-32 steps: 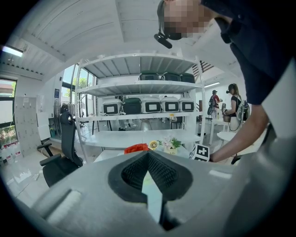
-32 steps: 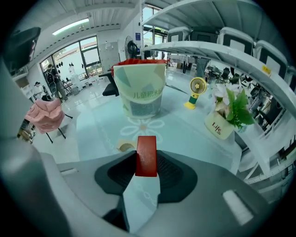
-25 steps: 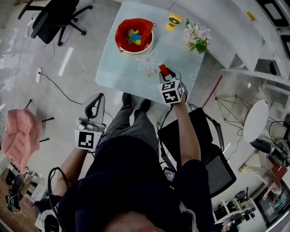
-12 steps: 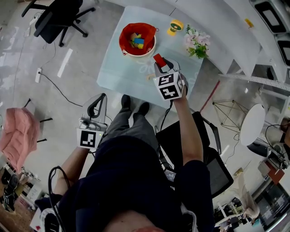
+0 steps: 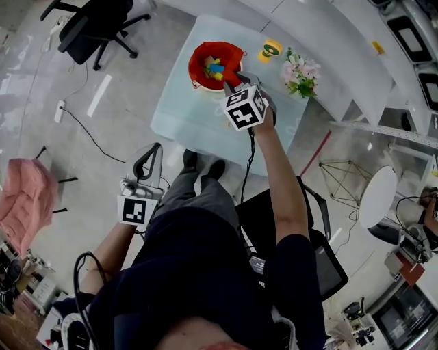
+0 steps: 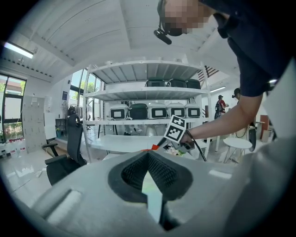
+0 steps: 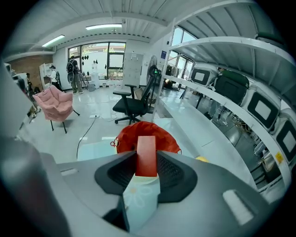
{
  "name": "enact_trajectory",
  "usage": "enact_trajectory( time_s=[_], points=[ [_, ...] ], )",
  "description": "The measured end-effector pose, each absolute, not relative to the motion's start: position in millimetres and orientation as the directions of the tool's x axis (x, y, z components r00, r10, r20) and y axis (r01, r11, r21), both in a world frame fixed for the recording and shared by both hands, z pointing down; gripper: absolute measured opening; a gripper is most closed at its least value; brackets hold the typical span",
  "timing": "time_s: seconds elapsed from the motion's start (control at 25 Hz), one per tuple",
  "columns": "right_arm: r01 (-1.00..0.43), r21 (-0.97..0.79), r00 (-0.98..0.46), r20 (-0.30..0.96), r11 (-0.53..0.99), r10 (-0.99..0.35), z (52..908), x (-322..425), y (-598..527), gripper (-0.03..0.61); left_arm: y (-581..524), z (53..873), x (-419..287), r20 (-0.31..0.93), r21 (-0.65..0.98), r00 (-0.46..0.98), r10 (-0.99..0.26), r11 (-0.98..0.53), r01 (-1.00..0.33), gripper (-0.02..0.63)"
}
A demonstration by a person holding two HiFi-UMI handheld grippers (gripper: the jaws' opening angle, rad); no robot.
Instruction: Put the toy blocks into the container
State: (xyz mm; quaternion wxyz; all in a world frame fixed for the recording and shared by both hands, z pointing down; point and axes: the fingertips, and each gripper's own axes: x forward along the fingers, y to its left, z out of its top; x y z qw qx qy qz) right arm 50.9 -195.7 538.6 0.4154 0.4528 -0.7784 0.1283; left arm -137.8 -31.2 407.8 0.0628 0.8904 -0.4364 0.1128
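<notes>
A red-lined container (image 5: 200, 58) holding several coloured toy blocks (image 5: 215, 67) stands at the far side of the glass table (image 5: 185, 109). My right gripper (image 5: 233, 80) hangs at the container's near right rim, shut on a red block (image 7: 147, 150). The right gripper view shows that block upright between the pads, with the container (image 7: 124, 136) just beyond it. My left gripper (image 5: 148, 156) hangs low beside the person's left leg, off the table, its fingertips together and nothing in them. From the left gripper view (image 6: 148, 159), the right gripper (image 6: 159, 144) shows far ahead.
A yellow toy (image 5: 271, 49) and a bunch of flowers (image 5: 300, 71) stand on the table right of the container. A black office chair (image 5: 96, 20) is beyond the table's left corner, a pink chair (image 5: 27, 198) far left. White shelving runs along the right.
My right gripper has carried the red block up and away from the table's near edge to the container's rim. The left gripper has stayed where it was.
</notes>
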Motion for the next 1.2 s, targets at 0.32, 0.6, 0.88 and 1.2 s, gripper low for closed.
enact_trajectory(
  time_s=[0.32, 0.6, 0.88, 1.2],
  points=[
    [-0.796, 0.170, -0.240, 0.793, 0.581, -0.560, 555.5, 34.3, -221.9, 0.130, -35.5, 407.0, -149.6, 0.251, 0.019, 0.576, -0.778, -0.591, -0.807, 0.003],
    [-0.784, 0.159, -0.235, 0.819, 0.601, -0.523, 569.9, 23.7, -236.4, 0.131, -37.6, 406.3, -158.5, 0.247, 0.019, 0.564, -0.788, -0.578, -0.816, 0.003],
    [-0.779, 0.158, -0.223, 0.835, 0.607, -0.503, 579.0, 17.2, -249.0, 0.133, -42.3, 405.0, -167.2, 0.247, 0.022, 0.551, -0.797, -0.564, -0.825, 0.003],
    [-0.759, 0.205, -0.193, 0.836, 0.618, -0.514, 590.8, 15.7, -258.0, 0.144, -41.2, 408.0, -171.5, 0.258, 0.024, 0.544, -0.798, -0.558, -0.830, 0.003]
  ],
)
